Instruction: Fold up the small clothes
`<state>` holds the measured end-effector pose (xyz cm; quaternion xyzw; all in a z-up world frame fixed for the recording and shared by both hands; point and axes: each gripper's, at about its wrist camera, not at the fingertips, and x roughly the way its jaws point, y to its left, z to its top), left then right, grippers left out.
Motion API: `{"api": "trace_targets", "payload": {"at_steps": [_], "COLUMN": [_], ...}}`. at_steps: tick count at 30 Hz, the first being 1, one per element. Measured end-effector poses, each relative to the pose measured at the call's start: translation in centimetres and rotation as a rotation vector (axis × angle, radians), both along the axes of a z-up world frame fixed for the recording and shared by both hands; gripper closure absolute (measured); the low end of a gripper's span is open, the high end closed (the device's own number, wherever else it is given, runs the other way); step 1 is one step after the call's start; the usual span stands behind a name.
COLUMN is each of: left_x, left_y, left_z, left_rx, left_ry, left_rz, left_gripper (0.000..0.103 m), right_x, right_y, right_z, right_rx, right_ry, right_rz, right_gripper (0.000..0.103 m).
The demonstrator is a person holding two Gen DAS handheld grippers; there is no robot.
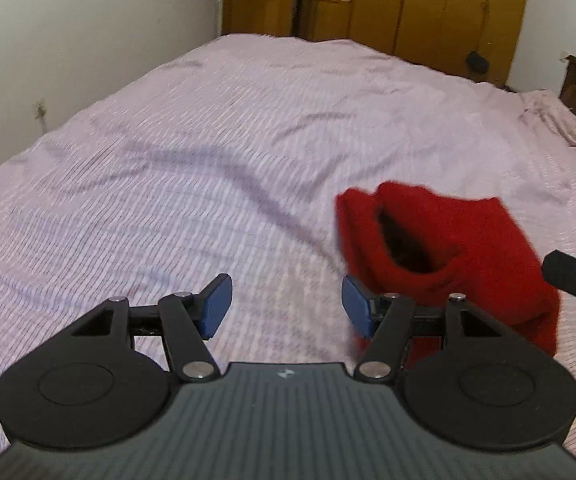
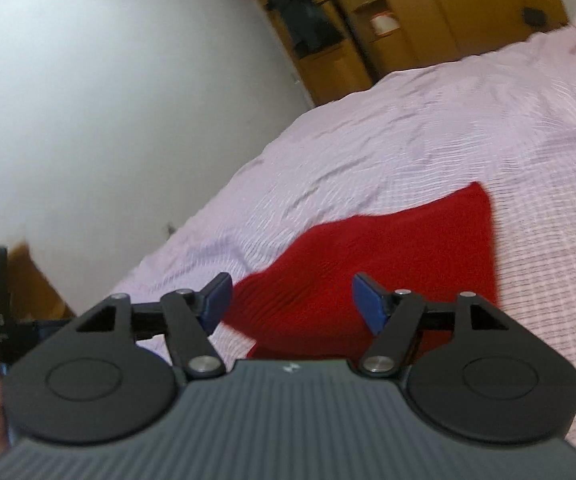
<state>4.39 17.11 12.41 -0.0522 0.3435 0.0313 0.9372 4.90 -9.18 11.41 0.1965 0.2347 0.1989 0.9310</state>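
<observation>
Now: your left gripper (image 1: 287, 301) wide, right gripper (image 2: 292, 300) wide, both empty. Red knitted soft garment (image 1: 460, 248) on pink striped bedsheet (image 1: 208, 140), likely limp, light; pinch near-right hem corners.

Open bedspread (image 1: 208, 152) left of red garment (image 1: 468, 240)

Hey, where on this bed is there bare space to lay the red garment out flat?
The pink bedspread is bare from the red garment across to the white wall and back to the wooden wardrobe. It is crowded only near the garment, where the open left gripper and right gripper hover.
</observation>
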Motion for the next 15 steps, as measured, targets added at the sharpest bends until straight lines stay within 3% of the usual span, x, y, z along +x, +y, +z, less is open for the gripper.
{"api": "trace_targets", "payload": {"at_steps": [8, 15], "left_x": [3.7, 8.7], "left_y": [-3.6, -6.7], "left_z": [1.9, 0.7], "left_rx": [-0.083, -0.113], "left_ry": [-0.010, 0.022], "left_rz": [-0.091, -0.111], "left_gripper": [0.037, 0.037], "right_x": [1.0, 3.2], "right_y": [-5.6, -8.6], "right_z": [-1.4, -4.7], "right_rx": [0.080, 0.168], "right_ry": [0.095, 0.210], "right_rz": [-0.188, -0.272], "right_gripper": [0.032, 0.032]}}
